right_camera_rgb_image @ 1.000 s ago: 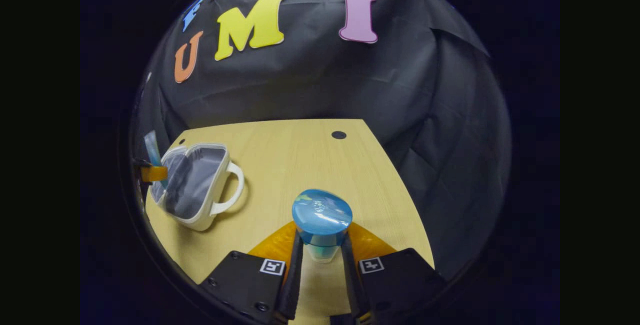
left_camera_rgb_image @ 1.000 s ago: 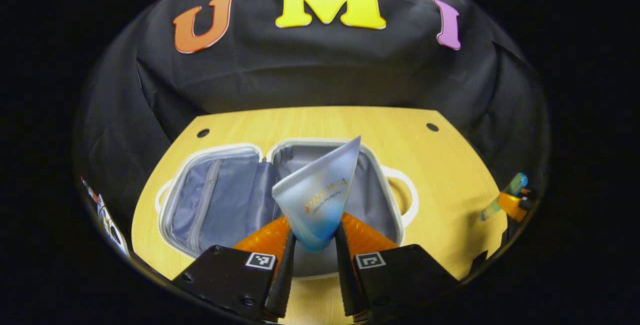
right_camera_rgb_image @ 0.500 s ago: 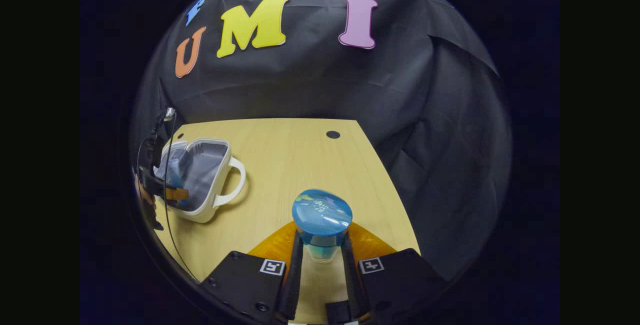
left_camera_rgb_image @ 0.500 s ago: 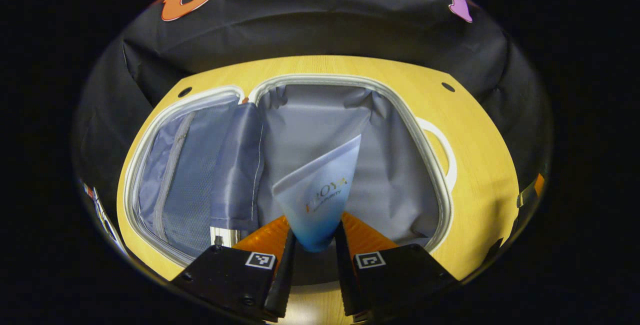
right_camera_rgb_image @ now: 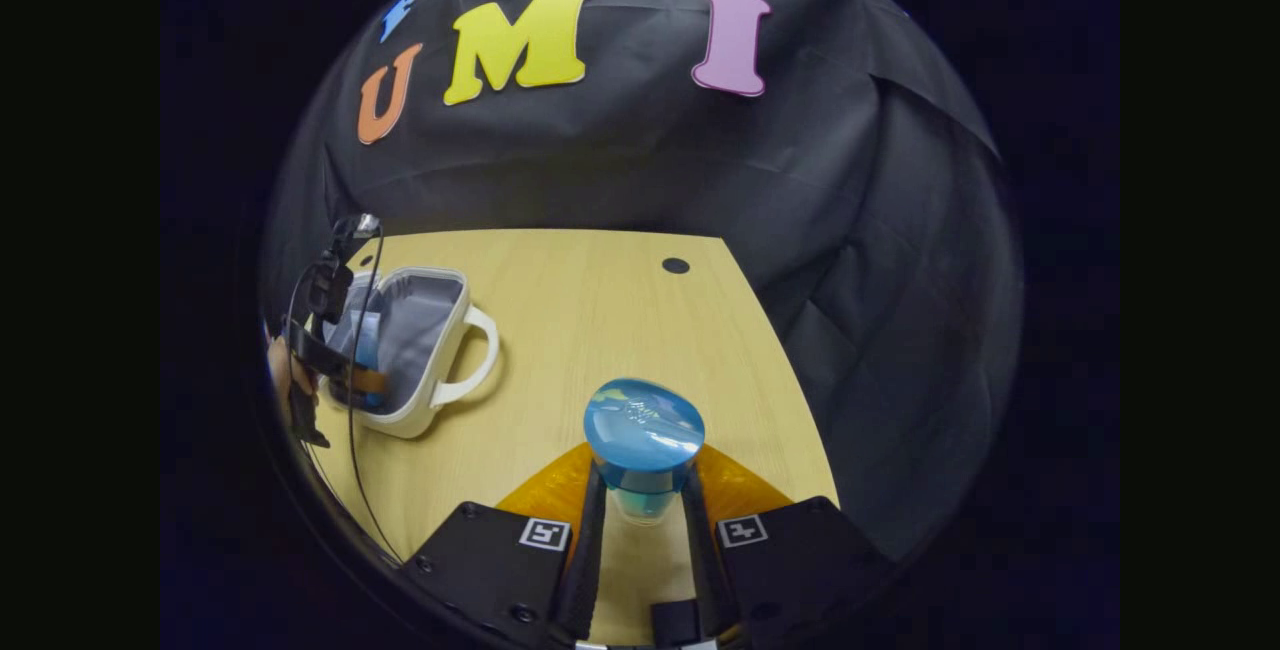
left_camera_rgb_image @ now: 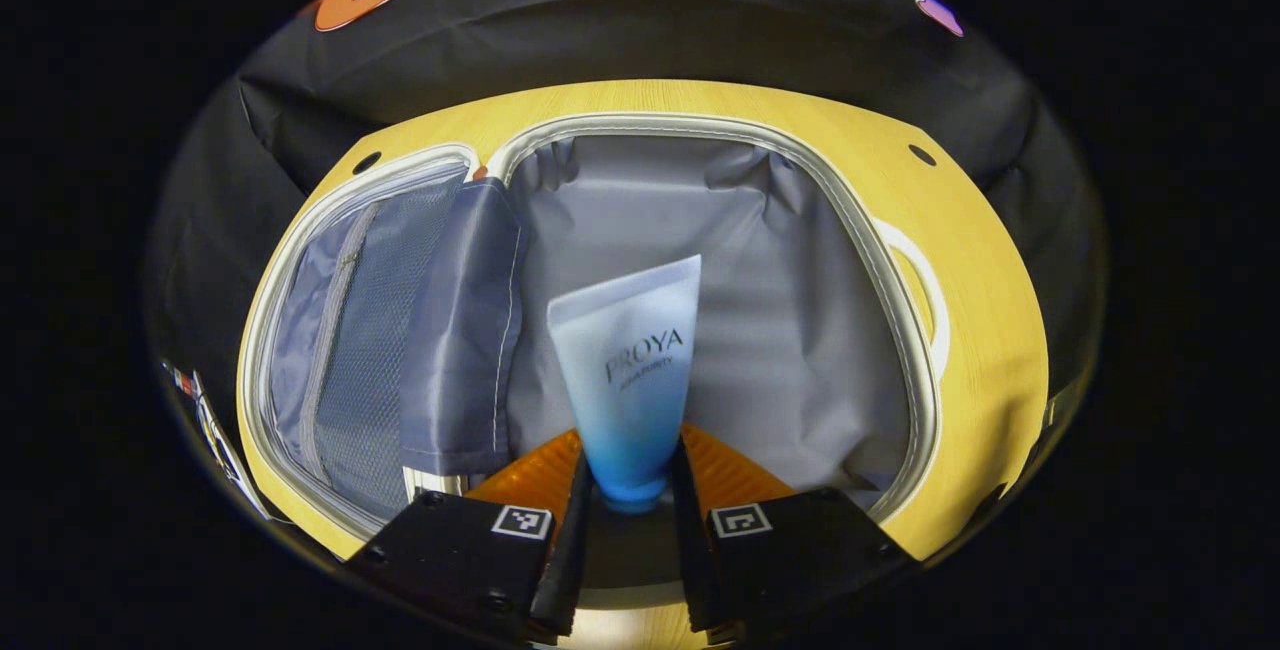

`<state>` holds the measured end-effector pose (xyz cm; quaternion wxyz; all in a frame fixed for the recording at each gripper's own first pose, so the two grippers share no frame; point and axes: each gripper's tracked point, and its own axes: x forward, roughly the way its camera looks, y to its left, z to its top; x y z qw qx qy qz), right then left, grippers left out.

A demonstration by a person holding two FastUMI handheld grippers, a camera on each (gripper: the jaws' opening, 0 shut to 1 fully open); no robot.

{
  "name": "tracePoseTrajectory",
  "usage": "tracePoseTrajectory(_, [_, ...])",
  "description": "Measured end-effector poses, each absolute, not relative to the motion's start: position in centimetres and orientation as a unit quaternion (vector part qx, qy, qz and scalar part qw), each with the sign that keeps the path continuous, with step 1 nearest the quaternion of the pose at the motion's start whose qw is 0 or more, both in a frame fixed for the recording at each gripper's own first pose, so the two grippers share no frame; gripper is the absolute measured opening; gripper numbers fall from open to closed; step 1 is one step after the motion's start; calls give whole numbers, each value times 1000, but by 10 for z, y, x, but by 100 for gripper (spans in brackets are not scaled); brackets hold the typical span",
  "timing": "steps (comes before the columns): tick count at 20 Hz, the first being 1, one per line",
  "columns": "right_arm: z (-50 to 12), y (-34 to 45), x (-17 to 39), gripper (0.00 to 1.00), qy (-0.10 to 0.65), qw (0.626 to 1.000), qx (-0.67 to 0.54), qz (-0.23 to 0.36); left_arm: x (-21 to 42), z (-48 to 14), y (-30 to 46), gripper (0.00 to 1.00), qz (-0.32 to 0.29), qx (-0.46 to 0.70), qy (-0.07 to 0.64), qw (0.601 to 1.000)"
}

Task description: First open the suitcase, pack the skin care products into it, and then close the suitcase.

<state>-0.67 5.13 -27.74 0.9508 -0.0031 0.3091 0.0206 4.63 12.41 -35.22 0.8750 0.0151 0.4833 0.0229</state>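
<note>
The white suitcase (left_camera_rgb_image: pixel 700 126) lies open on the wooden table, its grey lining facing up. My left gripper (left_camera_rgb_image: pixel 628 490) is shut on a white-to-blue skin care tube (left_camera_rgb_image: pixel 630 360), held low inside the right half of the case with its flat end pointing away. In the right gripper view the suitcase (right_camera_rgb_image: pixel 440 350) sits far left, and the left gripper (right_camera_rgb_image: pixel 345 375) reaches into it. My right gripper (right_camera_rgb_image: pixel 643 515) is shut on a bottle with a round blue cap (right_camera_rgb_image: pixel 643 425), held above the table's near right part.
The left half of the case has a mesh zip pocket (left_camera_rgb_image: pixel 340 330) and a loose grey divider flap (left_camera_rgb_image: pixel 465 330). A white handle (left_camera_rgb_image: pixel 925 275) sticks out on the case's right side. Bare wooden table (right_camera_rgb_image: pixel 600 310) lies between the suitcase and my right gripper.
My left gripper has moved forward and down into the open suitcase with the tube, which has turned flat-on. My right gripper has stayed nearly still with the bottle.
</note>
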Motion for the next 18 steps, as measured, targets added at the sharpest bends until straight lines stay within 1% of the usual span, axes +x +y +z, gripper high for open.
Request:
tracePoseTrajectory(3, [-278,57,-5,37,311,950,-10,30,44,-362,127,44,31,10,503,863])
tracePoseTrajectory(6, [-283,61,-4,36,326,945,-16,33,49,-361,127,44,26,19,496,867])
tracePoseTrajectory(9, [-277,74,1,36,332,942,-9,49,51,-361,127,44,29,19,494,869])
tracePoseTrajectory(10, [-271,81,4,34,327,943,-11,57,53,-361,128,45,30,22,490,871])
tracePoseTrajectory(11, [-264,89,9,34,321,945,-13,64,52,-359,130,57,35,22,487,872])
tracePoseTrajectory(12, [-256,96,14,37,313,947,-16,71,51,-354,125,63,29,11,482,876])
tracePoseTrajectory(14, [-242,116,24,37,297,951,-21,89,48,-340,115,94,17,0,469,883])
tracePoseTrajectory(15, [-235,126,31,37,289,952,-22,97,48,-328,114,99,13,5,455,890])
tracePoseTrajectory(18, [-219,161,48,36,275,954,-19,121,45,-273,111,99,7,21,383,923])
